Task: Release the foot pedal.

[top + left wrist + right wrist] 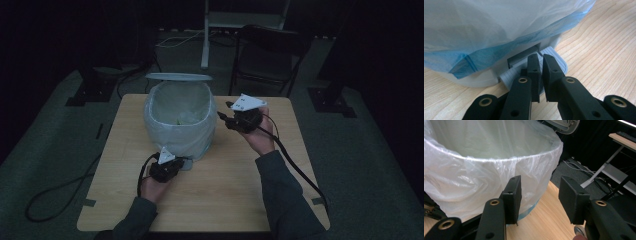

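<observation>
Left gripper (540,62), jaws nearly shut, presses pedal (554,58) of lined bin (180,120); keep steady downward pressure while right gripper (540,195), jaws apart and empty, hovers beside the liner.

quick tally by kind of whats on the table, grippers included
pedal bin with its lid up: 1
bin liner over the rim: 1
grippers: 2, the left gripper on the bin's foot pedal, the right gripper beside the bin
total: 4

High view very dim; gripper views bright, sharp.
</observation>
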`<state>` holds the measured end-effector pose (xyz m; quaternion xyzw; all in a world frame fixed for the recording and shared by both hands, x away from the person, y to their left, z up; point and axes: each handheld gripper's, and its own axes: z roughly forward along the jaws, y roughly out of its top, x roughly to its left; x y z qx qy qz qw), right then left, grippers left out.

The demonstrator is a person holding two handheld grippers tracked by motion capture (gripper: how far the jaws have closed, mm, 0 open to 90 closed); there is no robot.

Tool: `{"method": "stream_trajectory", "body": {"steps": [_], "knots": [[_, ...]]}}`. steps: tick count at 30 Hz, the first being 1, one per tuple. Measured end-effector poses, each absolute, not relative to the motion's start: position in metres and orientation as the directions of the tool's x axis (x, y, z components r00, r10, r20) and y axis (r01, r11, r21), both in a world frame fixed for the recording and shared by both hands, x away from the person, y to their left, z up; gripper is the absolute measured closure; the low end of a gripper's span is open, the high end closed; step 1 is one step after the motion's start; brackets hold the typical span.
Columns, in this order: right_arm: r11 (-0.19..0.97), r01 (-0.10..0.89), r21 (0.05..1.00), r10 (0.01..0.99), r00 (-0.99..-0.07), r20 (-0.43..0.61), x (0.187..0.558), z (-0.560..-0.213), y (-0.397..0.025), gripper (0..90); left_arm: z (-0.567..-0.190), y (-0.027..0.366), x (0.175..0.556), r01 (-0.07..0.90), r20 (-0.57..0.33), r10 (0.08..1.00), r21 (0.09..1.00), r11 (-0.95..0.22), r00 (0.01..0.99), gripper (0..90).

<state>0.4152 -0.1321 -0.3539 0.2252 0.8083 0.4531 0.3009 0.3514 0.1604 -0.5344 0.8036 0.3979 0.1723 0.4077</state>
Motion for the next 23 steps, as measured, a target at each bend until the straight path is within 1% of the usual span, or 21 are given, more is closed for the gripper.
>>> {"method": "stream_trajectory", "body": {"steps": [2,5,6,7,9,11,15,19,20,21,22,23], "knots": [[0.489,0.098,0.867,0.64,-0.715,-0.28,0.416,-0.356,-0.134,51.9,-0.533,0.16,0.351,0.5,-0.042,0.779,0.788,-0.36,0.626,83.5],[0.49,0.107,0.865,0.646,-0.711,-0.278,0.416,-0.359,-0.137,51.7,-0.53,0.159,0.347,0.495,-0.023,0.777,0.783,-0.378,0.629,79.2],[0.491,0.113,0.864,0.648,-0.71,-0.276,0.417,-0.36,-0.138,51.2,-0.528,0.16,0.346,0.494,-0.026,0.778,0.785,-0.373,0.628,78.6],[0.5,0.126,0.857,0.653,-0.704,-0.278,0.418,-0.363,-0.14,50.9,-0.527,0.161,0.344,0.493,-0.032,0.776,0.789,-0.367,0.63,76.1],[0.501,0.127,0.856,0.654,-0.703,-0.278,0.418,-0.365,-0.141,50.9,-0.523,0.164,0.342,0.489,-0.05,0.777,0.803,-0.342,0.627,75.3],[0.497,0.147,0.855,0.661,-0.703,-0.263,0.419,-0.371,-0.144,50.7,-0.52,0.169,0.341,0.493,-0.059,0.783,0.805,-0.33,0.62,72.7],[0.506,0.168,0.846,0.663,-0.703,-0.257,0.421,-0.38,-0.147,49.3,-0.519,0.173,0.339,0.498,-0.066,0.785,0.805,-0.322,0.616,70.8],[0.5,0.239,0.832,0.685,-0.697,-0.211,0.428,-0.402,-0.157,47.7,-0.517,0.175,0.336,0.494,-0.084,0.777,0.813,-0.309,0.624,66.3],[0.5,0.239,0.832,0.685,-0.697,-0.211,0.428,-0.402,-0.157,47.7,-0.517,0.175,0.336,0.494,-0.084,0.777,0.813,-0.309,0.624,65.5],[0.496,0.289,0.819,0.697,-0.695,-0.177,0.432,-0.42,-0.162,46.5,-0.517,0.175,0.335,0.497,-0.087,0.775,0.81,-0.31,0.626,64.6],[0.496,0.289,0.819,0.697,-0.695,-0.177,0.432,-0.42,-0.162,46.5,-0.517,0.175,0.335,0.497,-0.087,0.775,0.81,-0.31,0.626,64.3],[0.509,0.347,0.788,0.706,-0.692,-0.151,0.436,-0.445,-0.168,46.1,-0.517,0.175,0.334,0.498,-0.088,0.774,0.809,-0.312,0.628,63.5]]}}
